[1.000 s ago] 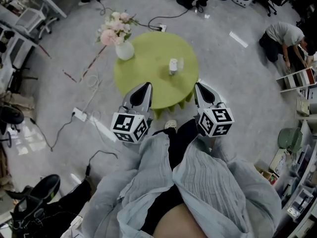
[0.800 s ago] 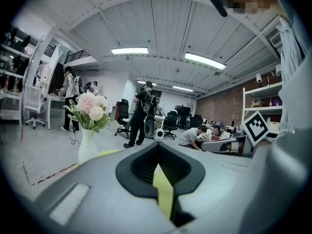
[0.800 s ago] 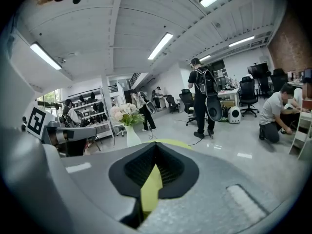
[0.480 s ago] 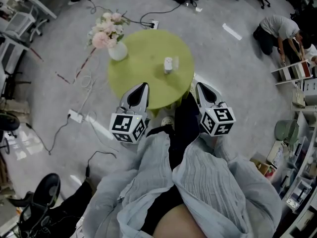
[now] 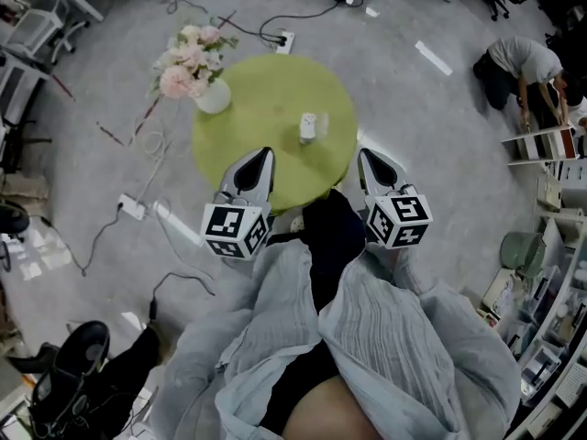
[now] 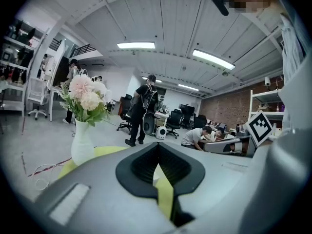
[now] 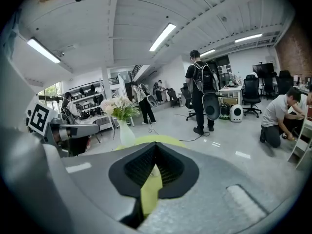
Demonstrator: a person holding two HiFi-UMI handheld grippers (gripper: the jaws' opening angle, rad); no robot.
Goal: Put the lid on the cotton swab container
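In the head view a small clear cotton swab container (image 5: 307, 129) stands on the round green table (image 5: 257, 108), right of centre, with a clear lid-like piece (image 5: 321, 120) close beside it. My left gripper (image 5: 262, 154) hovers over the table's near edge, jaws together and holding nothing. My right gripper (image 5: 363, 155) is just off the table's near right edge, also shut and holding nothing. Both are a short way from the container. In each gripper view only a thin strip of green table shows between the jaws of the left gripper (image 6: 158, 165) and the right gripper (image 7: 155, 165).
A white vase of pink flowers (image 5: 211, 95) stands at the table's far left edge. Cables and a power strip (image 5: 131, 208) lie on the floor to the left. A crouching person (image 5: 518, 62) and shelves (image 5: 550, 145) are at the right. A standing person (image 7: 202, 91) is beyond the table.
The table and container have drifted left and slightly nearer in the head view as the person shifts. Both grippers keep their pose, shut.
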